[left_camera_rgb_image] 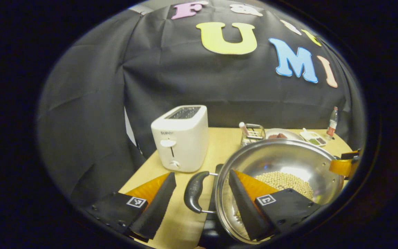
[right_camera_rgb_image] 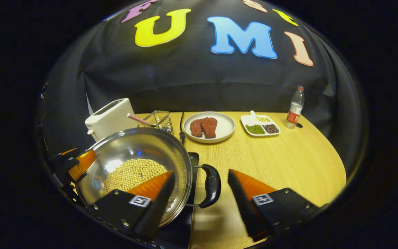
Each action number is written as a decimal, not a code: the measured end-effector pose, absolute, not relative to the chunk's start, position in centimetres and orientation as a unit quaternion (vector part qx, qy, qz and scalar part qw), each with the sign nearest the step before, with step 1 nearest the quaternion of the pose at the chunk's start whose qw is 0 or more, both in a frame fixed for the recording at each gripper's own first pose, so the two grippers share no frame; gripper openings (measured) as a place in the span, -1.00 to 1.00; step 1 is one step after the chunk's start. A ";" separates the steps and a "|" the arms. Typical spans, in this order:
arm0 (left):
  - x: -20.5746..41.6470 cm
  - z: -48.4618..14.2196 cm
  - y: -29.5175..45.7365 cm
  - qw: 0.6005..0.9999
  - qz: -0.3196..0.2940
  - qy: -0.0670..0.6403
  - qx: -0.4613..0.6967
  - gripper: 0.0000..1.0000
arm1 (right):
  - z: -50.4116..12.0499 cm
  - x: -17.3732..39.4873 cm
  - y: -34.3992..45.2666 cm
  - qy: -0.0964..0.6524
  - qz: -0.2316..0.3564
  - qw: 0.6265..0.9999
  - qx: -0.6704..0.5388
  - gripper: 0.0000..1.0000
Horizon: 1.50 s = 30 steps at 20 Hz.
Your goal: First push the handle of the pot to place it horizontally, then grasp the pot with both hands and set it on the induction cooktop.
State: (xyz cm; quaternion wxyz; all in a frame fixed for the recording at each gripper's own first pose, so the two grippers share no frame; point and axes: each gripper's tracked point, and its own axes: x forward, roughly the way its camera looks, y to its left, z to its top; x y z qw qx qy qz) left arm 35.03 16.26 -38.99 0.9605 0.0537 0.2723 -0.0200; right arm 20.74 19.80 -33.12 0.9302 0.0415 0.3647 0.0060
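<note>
My left tongs [left_camera_rgb_image: 199, 199] and right tongs [right_camera_rgb_image: 200, 197] gape wide astride the pot's [right_camera_rgb_image: 133, 162] two side handles, so I close both evenly before lifting.

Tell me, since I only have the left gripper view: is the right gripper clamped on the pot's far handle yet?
Observer: No. The right gripper is open. The handle lies between its fingers, and neither presses on it.
Operator: Is the cooktop under the pot on that side?
Observer: Yes. A corner of the induction cooktop shows just past the rim of the pot, below that handle.
Operator: Anything close behind it?
Observer: A plate of meat stands behind the pot, apart from it.
</note>
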 end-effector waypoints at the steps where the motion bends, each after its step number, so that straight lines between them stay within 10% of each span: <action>1: 35.0 -37.2 15.9 0.966 -0.019 0.253 0.058 0.98 | -31.9 20.7 19.1 0.350 0.006 0.936 0.038 0.94; 12: 24.3 -16.4 2.4 0.993 -0.055 0.102 0.009 0.89 | -16.4 15.3 6.3 0.187 -0.006 0.982 -0.025 0.93; 30: 6.1 -2.8 -12.0 0.997 -0.074 0.028 0.019 0.96 | -5.6 2.6 -7.5 0.114 -0.018 0.993 0.005 0.93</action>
